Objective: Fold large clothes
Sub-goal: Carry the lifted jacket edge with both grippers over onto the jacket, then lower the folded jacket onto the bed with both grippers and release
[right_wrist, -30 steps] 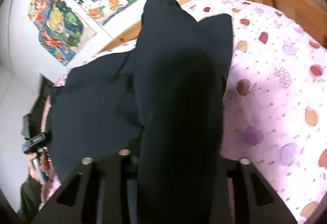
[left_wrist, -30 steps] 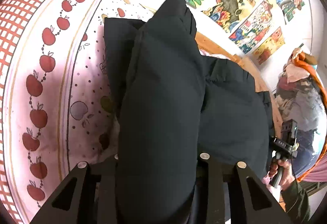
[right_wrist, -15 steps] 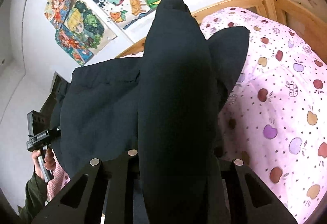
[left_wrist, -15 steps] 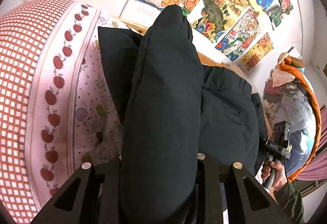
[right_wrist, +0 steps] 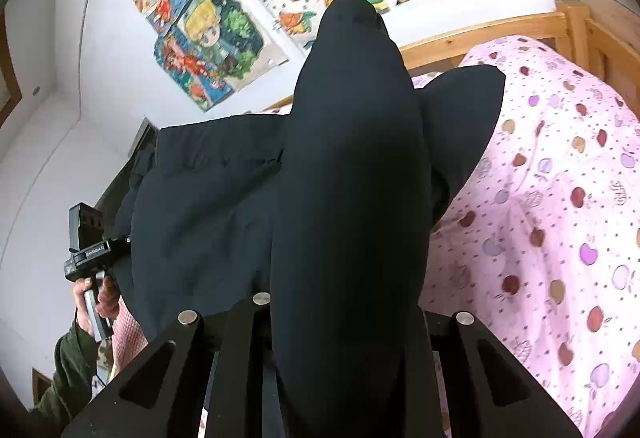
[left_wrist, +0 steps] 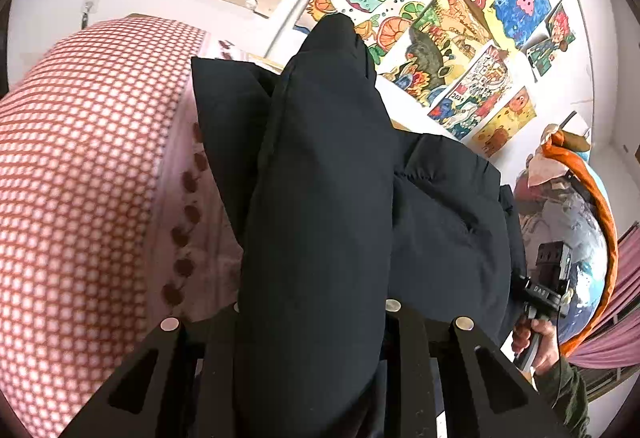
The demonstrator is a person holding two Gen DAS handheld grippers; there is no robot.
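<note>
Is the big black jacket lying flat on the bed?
No. The black jacket is bunched and lifted off the pink bedspread, pinched by both grippers.

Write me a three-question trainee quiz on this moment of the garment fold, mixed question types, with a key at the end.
1. True or false: the dark garment lies flat and untouched on the bed.
2. Multiple choice: what pattern does the pink bedsheet carry? A) stripes B) apples and dots C) stars
3. Fill in: the wall behind the bed is covered with colourful ____.

Key
1. False. The left gripper and the right gripper are each shut on a bunch of the garment, which drapes over their fingers, raised off the sheet.
2. B
3. drawings
</note>
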